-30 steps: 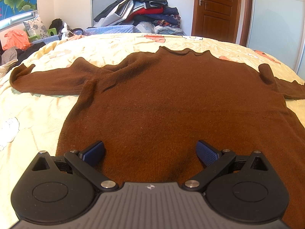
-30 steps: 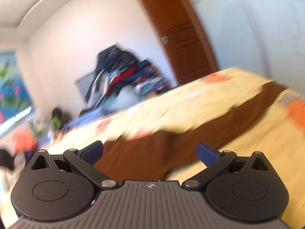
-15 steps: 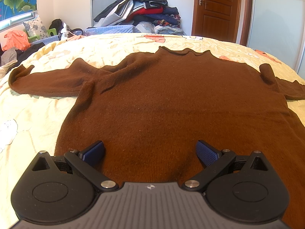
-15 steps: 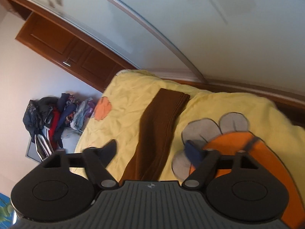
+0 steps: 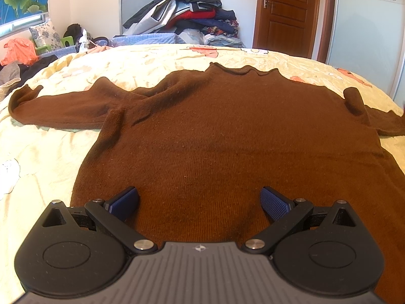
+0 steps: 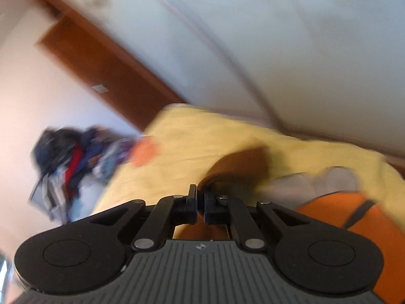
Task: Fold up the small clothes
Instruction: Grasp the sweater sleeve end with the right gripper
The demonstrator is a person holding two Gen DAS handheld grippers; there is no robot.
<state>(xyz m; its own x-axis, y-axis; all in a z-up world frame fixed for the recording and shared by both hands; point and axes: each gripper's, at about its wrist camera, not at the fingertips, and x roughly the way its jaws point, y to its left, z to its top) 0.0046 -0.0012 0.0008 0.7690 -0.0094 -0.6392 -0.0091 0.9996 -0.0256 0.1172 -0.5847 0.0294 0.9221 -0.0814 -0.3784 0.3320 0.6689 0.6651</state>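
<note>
A brown knitted sweater [image 5: 227,131] lies flat on the yellow bedspread [image 5: 63,152], neck away from me, one sleeve stretched out to the left. My left gripper [image 5: 200,201] hovers open over the sweater's hem, nothing between its blue pads. In the blurred right wrist view, my right gripper [image 6: 200,198] is shut on the brown sleeve [image 6: 240,167], whose cuff end bunches up just beyond the closed fingertips. The sweater's right sleeve [image 5: 387,124] runs off the frame edge in the left wrist view.
A heap of clothes [image 5: 192,17] is piled beyond the far side of the bed. A wooden door [image 5: 286,12] and a pale sliding wardrobe [image 5: 367,38] stand at the right. More clutter [image 5: 20,53] sits at the far left. Orange and grey flower prints [image 6: 341,202] mark the bedspread.
My right gripper swung over to the sleeve end and closed on it; the sleeve now bunches at the fingertips. The left gripper and the sweater body stayed put.
</note>
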